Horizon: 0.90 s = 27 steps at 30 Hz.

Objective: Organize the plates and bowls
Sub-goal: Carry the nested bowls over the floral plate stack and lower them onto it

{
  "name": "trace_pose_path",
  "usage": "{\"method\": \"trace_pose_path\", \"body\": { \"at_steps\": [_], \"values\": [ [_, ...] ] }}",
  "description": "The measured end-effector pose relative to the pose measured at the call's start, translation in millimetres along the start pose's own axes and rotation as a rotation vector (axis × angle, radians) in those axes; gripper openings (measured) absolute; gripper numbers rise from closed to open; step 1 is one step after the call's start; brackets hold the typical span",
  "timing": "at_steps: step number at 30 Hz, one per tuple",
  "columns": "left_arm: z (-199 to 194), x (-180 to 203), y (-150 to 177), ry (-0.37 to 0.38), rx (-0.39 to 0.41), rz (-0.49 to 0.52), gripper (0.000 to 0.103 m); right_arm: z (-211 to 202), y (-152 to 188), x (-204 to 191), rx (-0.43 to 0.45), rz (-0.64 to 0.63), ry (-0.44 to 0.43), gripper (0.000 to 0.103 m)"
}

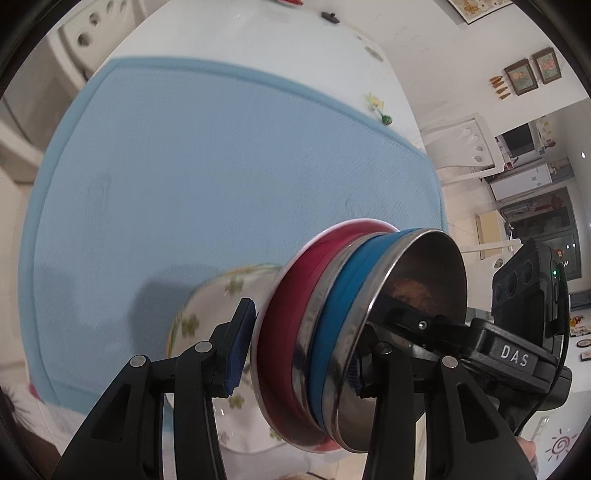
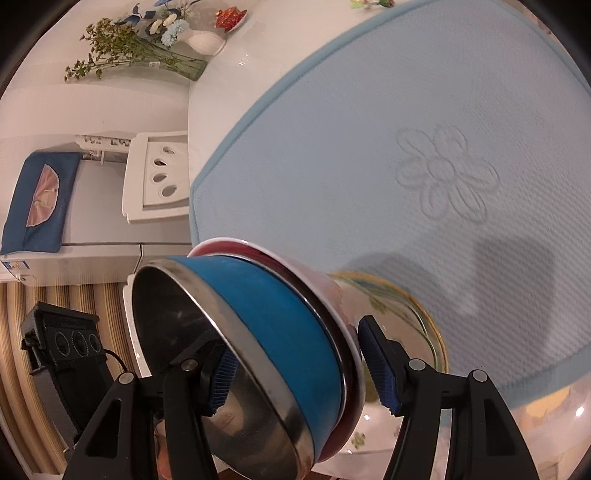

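Two bowls, nested as 1 stack point(image 1: 325, 325): red bowl point(image 1: 284, 314) outside, blue bowl point(image 1: 340, 306) inside it w/ a shiny steel inside. The stack is tipped on its side, right over 1 plate point(image 1: 207, 306) w/ green flowers. I can't tell if it touches the plate.

I run 2 grippers. L gripper point(image 1: 299, 350) is clamped on the stack: 1 finger in the steel mouth, 1 pad on the red side. R gripper point(image 2: 299, 373) is clamped on it the same way from the other side.

Edges: the plate sits by the near edge of 1 blue mat point(image 1: 221, 166). Lots of bare mat ahead, w/ a pressed flower shape. White table point(image 1: 258, 33) goes on past the mat's far edge. Table edge is close on my R side, w/ 1 white chair point(image 2: 159, 177) just beside it. 2 vases point(image 2: 177, 62) stand far off.
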<state>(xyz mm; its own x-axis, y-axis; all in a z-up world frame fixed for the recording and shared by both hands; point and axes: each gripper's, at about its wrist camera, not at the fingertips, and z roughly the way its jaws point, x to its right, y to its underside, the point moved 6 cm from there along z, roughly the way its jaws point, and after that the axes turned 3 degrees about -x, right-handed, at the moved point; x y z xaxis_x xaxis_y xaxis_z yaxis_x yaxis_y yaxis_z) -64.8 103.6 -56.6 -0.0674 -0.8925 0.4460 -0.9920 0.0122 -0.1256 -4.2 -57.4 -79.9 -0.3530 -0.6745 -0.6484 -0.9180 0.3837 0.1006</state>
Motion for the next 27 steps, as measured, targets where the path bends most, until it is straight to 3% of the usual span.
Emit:
{"method": "trace_pose_path", "body": {
  "at_steps": [13, 27],
  "values": [
    [27.0, -18.6, 40.7, -0.013, -0.087, -0.088, 0.040, 18.3, 25.9, 20.9, -0.065, 0.017, 0.041, 0.062],
    [38.0, -24.7, 62.8, -0.051, -0.121, -0.049, 0.039, 29.7, 38.4, 36.6, -0.102, 0.018, 0.058, 0.062]
  ]
}}
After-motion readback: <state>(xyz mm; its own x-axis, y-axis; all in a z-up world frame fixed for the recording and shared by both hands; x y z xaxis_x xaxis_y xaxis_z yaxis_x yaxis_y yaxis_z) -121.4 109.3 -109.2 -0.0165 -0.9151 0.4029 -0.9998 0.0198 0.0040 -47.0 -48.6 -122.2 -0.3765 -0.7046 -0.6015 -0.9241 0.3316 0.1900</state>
